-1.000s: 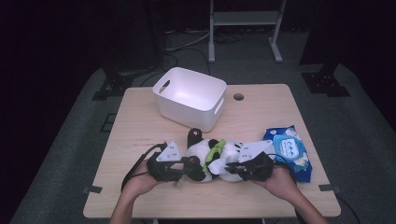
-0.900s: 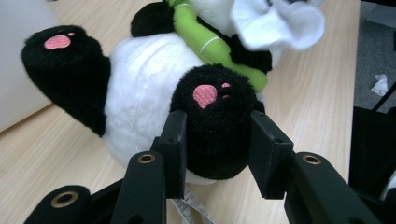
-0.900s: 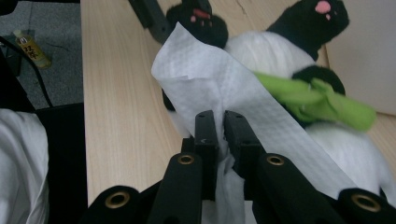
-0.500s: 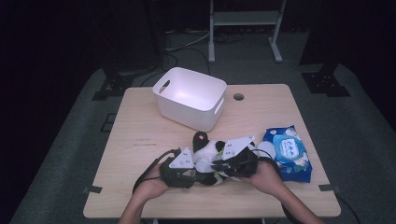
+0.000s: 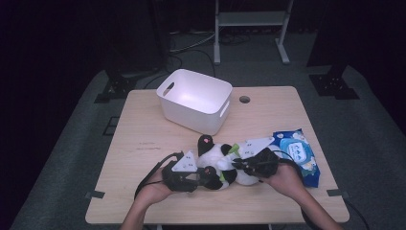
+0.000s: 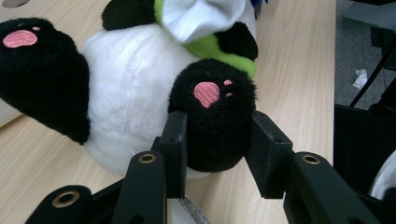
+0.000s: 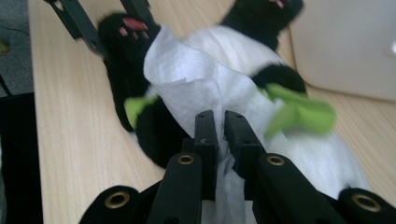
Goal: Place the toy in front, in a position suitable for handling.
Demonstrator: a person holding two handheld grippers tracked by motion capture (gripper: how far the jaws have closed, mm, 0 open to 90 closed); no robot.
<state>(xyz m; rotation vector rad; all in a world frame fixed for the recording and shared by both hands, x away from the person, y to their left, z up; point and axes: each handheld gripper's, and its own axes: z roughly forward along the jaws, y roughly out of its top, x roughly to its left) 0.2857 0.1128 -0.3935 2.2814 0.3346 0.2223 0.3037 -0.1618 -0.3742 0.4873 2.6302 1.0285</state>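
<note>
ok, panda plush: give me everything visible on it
The panda plush is soft pile fabric: white body, black limbs with pink embroidered paw pads, and a lime green piece at the neck. It lies on its side on the wooden table, in front of the white bin. The left gripper clamps one black foot between its fingers. The right gripper pinches a white wipe draped against its body.

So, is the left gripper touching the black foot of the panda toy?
Touching. In the left gripper view, both jaws of the left gripper press into the black foot of the panda toy.
</note>
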